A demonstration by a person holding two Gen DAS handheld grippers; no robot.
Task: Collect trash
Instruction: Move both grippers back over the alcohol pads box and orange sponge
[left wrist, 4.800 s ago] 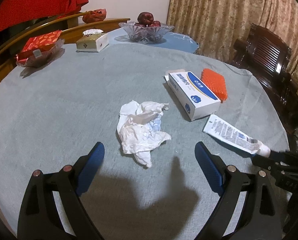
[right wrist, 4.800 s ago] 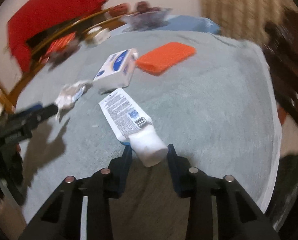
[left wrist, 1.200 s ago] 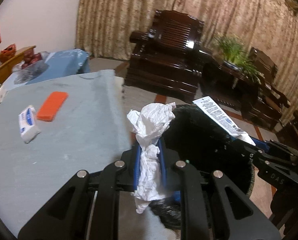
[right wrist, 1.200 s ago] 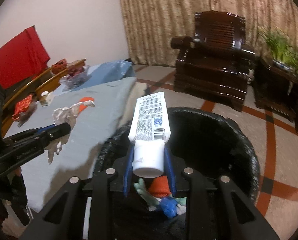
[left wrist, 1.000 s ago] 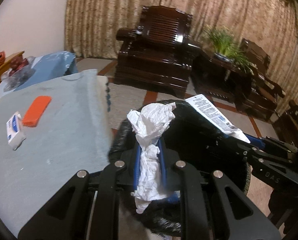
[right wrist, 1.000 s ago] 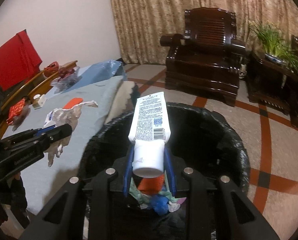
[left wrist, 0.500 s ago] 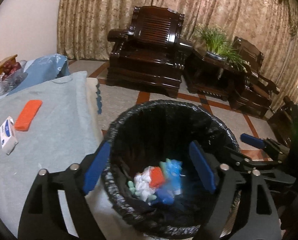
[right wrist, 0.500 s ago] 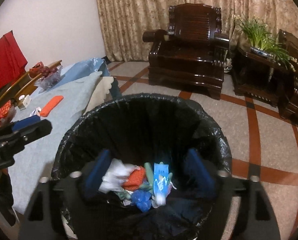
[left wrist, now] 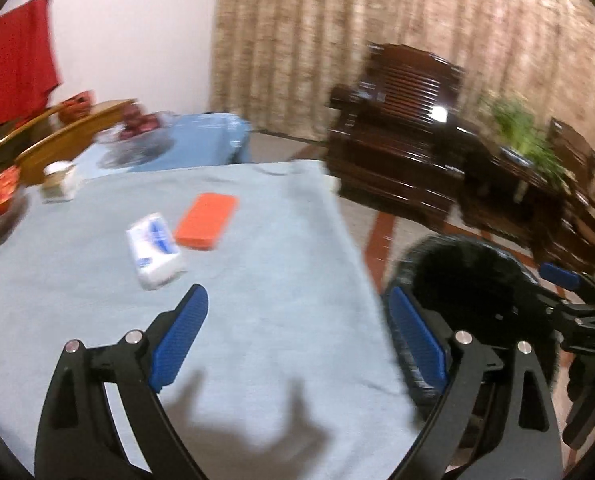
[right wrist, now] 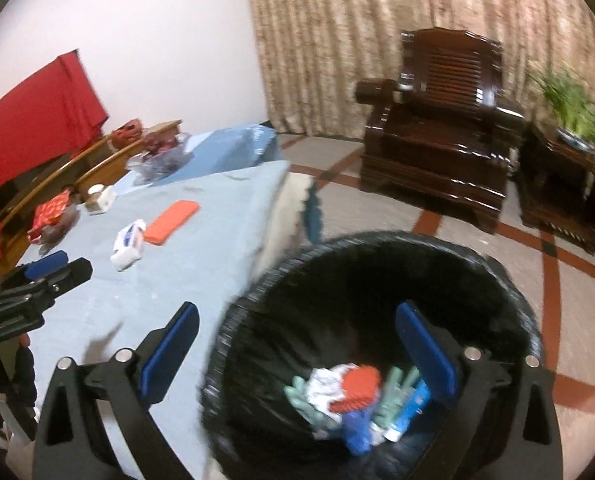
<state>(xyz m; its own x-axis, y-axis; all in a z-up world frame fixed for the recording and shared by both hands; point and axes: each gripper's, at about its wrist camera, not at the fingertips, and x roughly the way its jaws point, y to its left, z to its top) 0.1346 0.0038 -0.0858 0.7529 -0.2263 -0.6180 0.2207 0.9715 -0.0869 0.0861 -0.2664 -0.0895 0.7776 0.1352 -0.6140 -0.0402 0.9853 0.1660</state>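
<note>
Both of your views are smeared by motion, so the far clutter on the round table under its pale blue-grey cloth [left wrist: 257,264] — a glass bowl of dark fruit, a small box, a red packet — stays hard to read, and the printing on the white-and-blue carton [left wrist: 155,250] cannot be made out. The black-lined round trash bin [right wrist: 509,280] sits on the floor just beside the table's right edge; in your left view only part of its rim shows behind the gripper finger. Inside it lie the crumpled white tissue [right wrist: 327,386] and the blue-and-white tube [right wrist: 407,410] among other scraps, partly hidden by your right finger. Your right gripper [right wrist: 297,352] tilts down over the bin, its jaws having just been opening, wide apart with nothing between them. Your left gripper [left wrist: 297,340] angles down over the cloth near the table edge, jaws likewise just opened and empty. The flat orange rectangular pad [left wrist: 207,220] lies just beside the carton, with bare cloth before your left fingers.
</note>
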